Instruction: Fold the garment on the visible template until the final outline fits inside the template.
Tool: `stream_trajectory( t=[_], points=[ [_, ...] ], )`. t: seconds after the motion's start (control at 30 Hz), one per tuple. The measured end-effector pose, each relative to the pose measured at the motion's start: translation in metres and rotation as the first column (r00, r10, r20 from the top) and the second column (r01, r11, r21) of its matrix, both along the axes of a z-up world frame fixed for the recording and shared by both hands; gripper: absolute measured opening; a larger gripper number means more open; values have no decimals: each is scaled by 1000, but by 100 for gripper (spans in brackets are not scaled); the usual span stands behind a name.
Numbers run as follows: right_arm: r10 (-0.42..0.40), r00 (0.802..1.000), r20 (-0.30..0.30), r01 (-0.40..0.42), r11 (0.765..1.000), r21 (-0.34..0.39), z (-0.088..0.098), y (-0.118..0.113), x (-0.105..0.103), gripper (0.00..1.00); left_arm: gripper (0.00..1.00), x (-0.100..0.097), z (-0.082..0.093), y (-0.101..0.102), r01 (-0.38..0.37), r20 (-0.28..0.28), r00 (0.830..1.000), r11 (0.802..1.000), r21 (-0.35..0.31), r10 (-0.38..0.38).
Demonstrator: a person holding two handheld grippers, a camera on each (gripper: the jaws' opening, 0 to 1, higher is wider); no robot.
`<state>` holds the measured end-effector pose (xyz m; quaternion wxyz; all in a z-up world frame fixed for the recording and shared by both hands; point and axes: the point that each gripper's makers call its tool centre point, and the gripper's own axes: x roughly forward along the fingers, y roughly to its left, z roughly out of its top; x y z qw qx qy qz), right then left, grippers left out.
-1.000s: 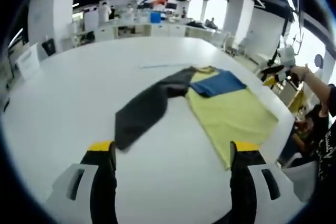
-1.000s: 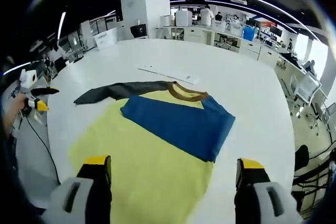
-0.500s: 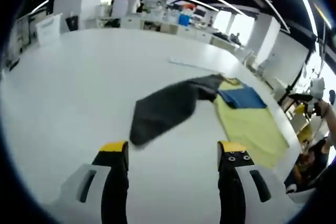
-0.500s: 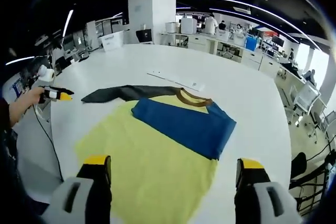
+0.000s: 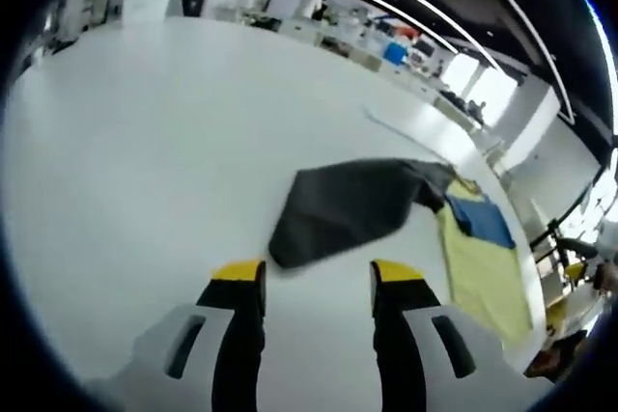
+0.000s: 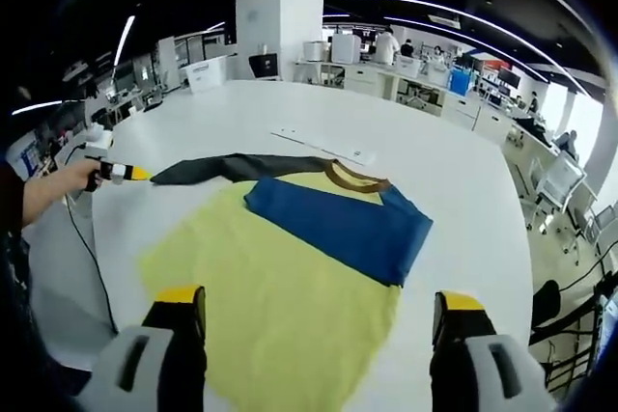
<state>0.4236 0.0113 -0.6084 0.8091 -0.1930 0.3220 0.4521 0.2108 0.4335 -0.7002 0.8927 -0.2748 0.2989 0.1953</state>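
In the left gripper view, the left tongs (image 5: 311, 282) rise from 6 o'clock with their yellow-tipped jaws apart and nothing between them. Just past the tips lies the end of the dark sleeve (image 5: 352, 209), flat on the white worktop (image 5: 145, 151) — close to the jaws, though whether they touch it I cannot tell. The sleeve runs toward 2 o'clock, where it joins the yellow body of the garment (image 5: 483, 272), whose blue sleeve (image 5: 480, 222) is folded across it.

In the right gripper view, the right tongs (image 6: 314, 311) stand wide apart at 6 o'clock, holding nothing, above the garment's near hem. The garment lies at the centre of the worktop — yellow body, brown collar (image 6: 353, 178) at 12 o'clock, blue sleeve folded diagonally over the chest. The dark sleeve stretches out toward 9 o'clock, where the left tongs, held in a person's hand (image 6: 60, 188), point at its cuff. A thin white strip (image 6: 323, 143) lies beyond the collar.
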Motion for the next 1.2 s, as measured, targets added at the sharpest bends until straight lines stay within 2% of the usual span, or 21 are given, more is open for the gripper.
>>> stream_trajectory(
  t=[0.07, 0.23, 0.37, 0.5, 0.57, 0.8, 0.87, 0.93, 0.97, 1.03, 1.2],
  points=[
    [-4, 1000, 6, 4, 1000, -8, -1, -2, 0, 97, 35, 0, -3, 3, -32, 0, 999, 999, -16, 32],
    [-12, 1000, 1, 12, 1000, -19, -6, -6, -1, 96, 27, 0, -10, 9, -49, -27, 998, 999, -6, 49],
    [-20, 1000, 5, 20, 1000, -17, -6, -8, -2, 96, 17, 1, -14, 14, -71, -46, 996, 997, 4, 71],
    [-32, 999, 10, 32, 999, -13, -5, -10, -2, 95, 15, 4, -20, 13, -59, -72, 996, 998, 4, 59],
    [-38, 999, 15, 38, 999, -13, -4, -11, -2, 94, 11, 2, -22, 14, -73, -81, 994, 997, -8, 72],
    [-47, 999, 13, 48, 998, -27, -8, -17, -6, 92, 1, 5, -26, 21, -75, -92, 993, 997, 12, 76],
    [-50, 999, 13, 51, 998, -31, -9, -18, -6, 92, 0, 8, -24, 24, -58, -89, 994, 998, 41, 61],
    [-52, 999, 13, 52, 998, -32, -10, -18, -7, 92, 0, 10, -17, 32, -19, -96, 995, 993, 113, 30],
    [-52, 999, 12, 52, 998, -34, -10, -18, -7, 92, 0, 11, -11, 36, -5, -105, 994, 989, 151, 21],
    [-48, 999, 12, 48, 998, -36, -11, -18, -8, 92, 0, 18, 5, 43, 6, -71, 997, 978, 210, 9],
    [-42, 999, 13, 43, 998, -41, -12, -17, -9, 91, 0, 23, 31, 60, 26, -61, 998, 950, 311, -7]
  ],
)
